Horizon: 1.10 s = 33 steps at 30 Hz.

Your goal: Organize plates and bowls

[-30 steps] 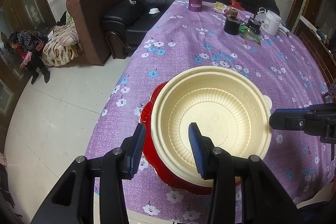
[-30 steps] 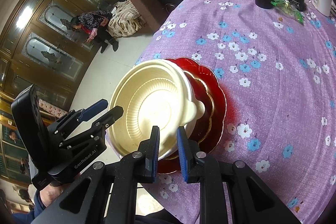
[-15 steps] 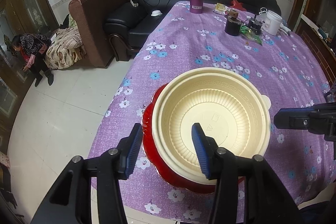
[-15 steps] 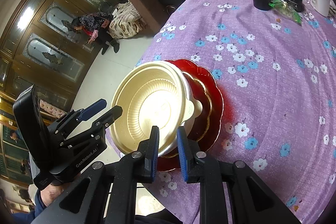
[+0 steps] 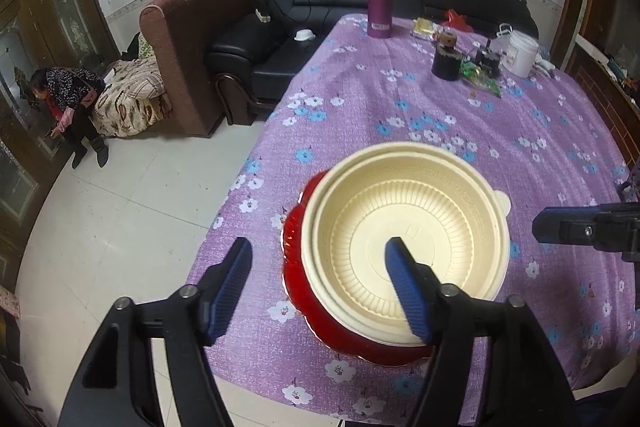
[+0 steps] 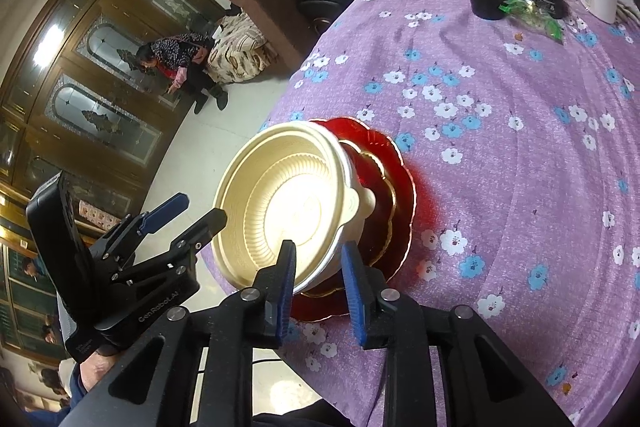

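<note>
Living room with a black sofa (image 5: pixel 360 3) at the far end, and a big table under a purple flowered cloth (image 5: pixel 460 131) taking up most of the view. Near the table's near-left edge sits the stack: red scalloped plates (image 6: pixel 394 183) on the bottom, cream bowls (image 5: pixel 404 239) nested on top.

Looks like the release step to me, bowl's seated and both tools are letting go. The left gripper (image 5: pixel 320 279) has just been opening, jaws wide and straddling the bowl's near-left rim without pressing it. The right gripper (image 6: pixel 318 275) has just been opening too, a narrow gap around the near rim, pads apparently clear. Both angle steeply downward. Next move is probably backing out straight so nothing drags the stack off the edge.
</note>
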{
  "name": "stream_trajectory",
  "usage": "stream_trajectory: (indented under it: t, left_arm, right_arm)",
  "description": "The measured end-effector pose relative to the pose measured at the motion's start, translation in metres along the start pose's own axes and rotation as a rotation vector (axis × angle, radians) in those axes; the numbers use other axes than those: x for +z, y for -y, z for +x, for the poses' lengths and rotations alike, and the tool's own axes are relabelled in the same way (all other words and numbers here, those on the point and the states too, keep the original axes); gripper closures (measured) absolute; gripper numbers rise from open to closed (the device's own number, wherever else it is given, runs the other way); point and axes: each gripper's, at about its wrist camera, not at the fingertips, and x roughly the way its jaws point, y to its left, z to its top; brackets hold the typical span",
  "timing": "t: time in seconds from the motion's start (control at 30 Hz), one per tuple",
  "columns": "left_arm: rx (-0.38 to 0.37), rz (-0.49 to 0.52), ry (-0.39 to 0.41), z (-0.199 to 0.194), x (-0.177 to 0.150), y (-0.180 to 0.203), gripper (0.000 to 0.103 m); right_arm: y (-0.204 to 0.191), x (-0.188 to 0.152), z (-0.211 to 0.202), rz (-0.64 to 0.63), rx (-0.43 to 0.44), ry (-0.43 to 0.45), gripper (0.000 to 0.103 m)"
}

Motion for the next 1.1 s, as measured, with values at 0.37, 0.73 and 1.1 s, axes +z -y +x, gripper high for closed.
stream_trajectory:
  t: [0.37,0.73,1.1]
  left_arm:
    - [-0.002,-0.047,0.041,-0.011,0.006,-0.012,0.009]
    - [-0.057,-0.215,0.015,-0.007,-0.003,-0.068,0.004]
    - [-0.199,-0.335,-0.015,0.002,-0.053,-0.116,0.004]
  right_arm:
    - [0.008,-0.002,-0.009,0.026,-0.019,0.041,0.048]
    - [0.031,-0.005,-0.015,0.064,-0.141,0.086,0.027]
    - [0.042,-0.025,-0.012,-0.032,-0.238,0.101,0.039]
